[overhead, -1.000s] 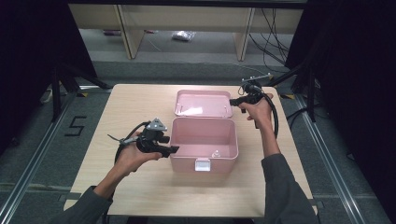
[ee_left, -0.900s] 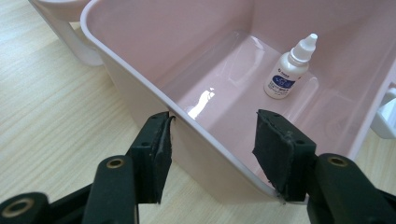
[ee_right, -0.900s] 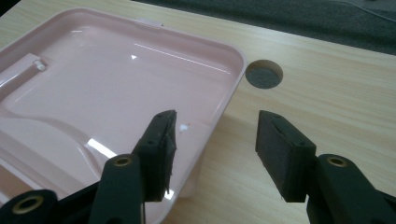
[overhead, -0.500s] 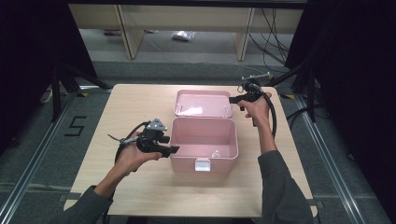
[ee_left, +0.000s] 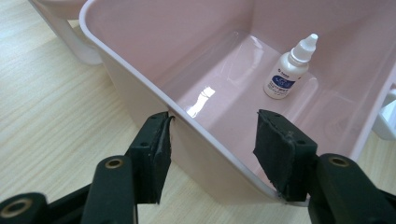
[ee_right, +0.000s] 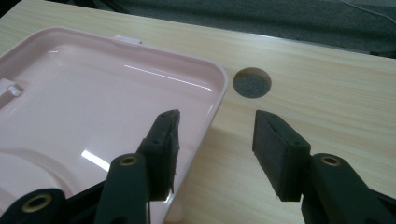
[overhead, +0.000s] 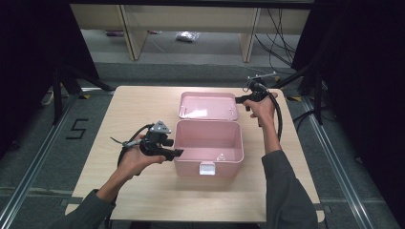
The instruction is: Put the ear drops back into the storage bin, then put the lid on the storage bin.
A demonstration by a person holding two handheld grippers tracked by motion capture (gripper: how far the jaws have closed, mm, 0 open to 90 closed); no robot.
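High view: a pink box point(overhead: 208, 145) stands open at the middle of the wooden desk point(overhead: 119, 109), its hinged lid point(overhead: 208, 105) laid back flat on the far side. A small white dropper bottle point(ee_left: 289, 69) with a blue label stands upright on the box floor, near the front wall.

Left gripper point(overhead: 173, 153): held level at the box's left side. In the left gripper view the jaws straddle the box's side wall, one pad outside touching the rim, the other inside and apart from the wall. The jaws are parted and clamp nothing.

Right gripper point(overhead: 241, 99): held at the right edge of the lid. In the right gripper view the jaws have just been closing; one jaw is over the lid's inner face, the other over bare desk beside a round cable hole point(ee_right: 252, 83). The lid's rim lies between them, and neither pad presses on it.
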